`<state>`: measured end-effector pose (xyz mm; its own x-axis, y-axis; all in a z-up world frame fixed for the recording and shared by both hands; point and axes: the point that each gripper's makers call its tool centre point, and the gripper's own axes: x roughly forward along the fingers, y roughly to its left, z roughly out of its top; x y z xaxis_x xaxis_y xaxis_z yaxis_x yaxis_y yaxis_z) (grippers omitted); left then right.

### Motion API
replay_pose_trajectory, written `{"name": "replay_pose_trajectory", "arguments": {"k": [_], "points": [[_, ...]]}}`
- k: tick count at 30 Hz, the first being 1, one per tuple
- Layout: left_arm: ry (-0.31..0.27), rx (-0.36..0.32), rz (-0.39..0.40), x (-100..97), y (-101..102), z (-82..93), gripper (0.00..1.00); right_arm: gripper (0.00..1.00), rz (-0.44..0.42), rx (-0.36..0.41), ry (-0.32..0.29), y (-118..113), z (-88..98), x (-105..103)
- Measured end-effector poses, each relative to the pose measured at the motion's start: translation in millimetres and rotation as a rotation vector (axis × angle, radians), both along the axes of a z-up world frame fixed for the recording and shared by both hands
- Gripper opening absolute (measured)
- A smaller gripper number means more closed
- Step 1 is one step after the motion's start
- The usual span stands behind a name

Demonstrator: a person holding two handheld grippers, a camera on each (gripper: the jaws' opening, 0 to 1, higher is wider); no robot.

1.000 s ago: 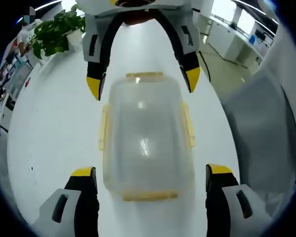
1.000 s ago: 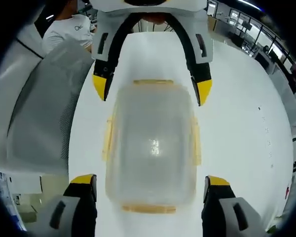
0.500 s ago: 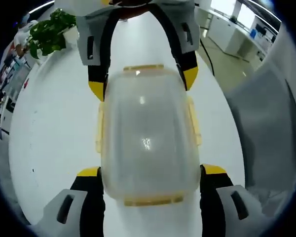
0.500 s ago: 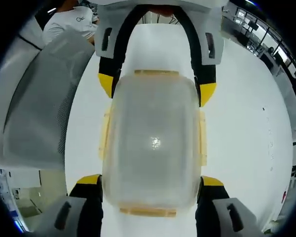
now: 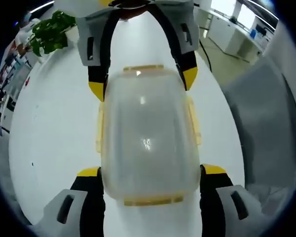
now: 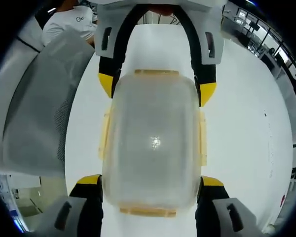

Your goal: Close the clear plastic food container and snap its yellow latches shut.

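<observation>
A clear plastic container [image 5: 148, 143] with its lid on lies on the white table [image 5: 49, 113]. Its yellow side latches [image 5: 192, 121] flare outward, and a yellow end latch [image 5: 153, 201] shows at the near end. My left gripper [image 5: 151, 171] grips the near end, a jaw against each side. The right gripper [image 5: 143, 84] holds the far end the same way. In the right gripper view the container [image 6: 155, 143] sits between my right gripper [image 6: 150, 180] below and the left gripper [image 6: 157, 88] above. The side latches [image 6: 202, 138] stand out there too.
A potted plant [image 5: 52, 32] stands at the table's far left. A grey mesh chair back [image 5: 266, 123] is beside the table edge, also seen as the chair [image 6: 39, 113]. A person in a white shirt [image 6: 71, 22] is beyond it.
Over the last second both grippers moved in along the container and their jaws narrowed onto its sides. Nothing has shifted in the last half second.
</observation>
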<state>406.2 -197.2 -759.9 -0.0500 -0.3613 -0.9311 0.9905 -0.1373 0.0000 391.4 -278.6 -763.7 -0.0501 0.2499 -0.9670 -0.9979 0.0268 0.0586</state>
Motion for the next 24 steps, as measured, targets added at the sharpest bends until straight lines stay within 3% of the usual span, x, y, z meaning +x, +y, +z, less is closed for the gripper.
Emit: {"name": "replay_pose_trajectory", "arguments": {"k": [14, 24], "points": [[-0.001, 0.024, 0.054, -6.5, 79.3, -0.2, 0.77, 0.77, 0.055, 0.0, 0.002, 76.4, -0.1, -1.7], [-0.002, 0.035, 0.059, -7.5, 120.7, -0.4, 0.77, 0.77, 0.064, -0.007, 0.003, 117.5, -0.4, -2.6]]}}
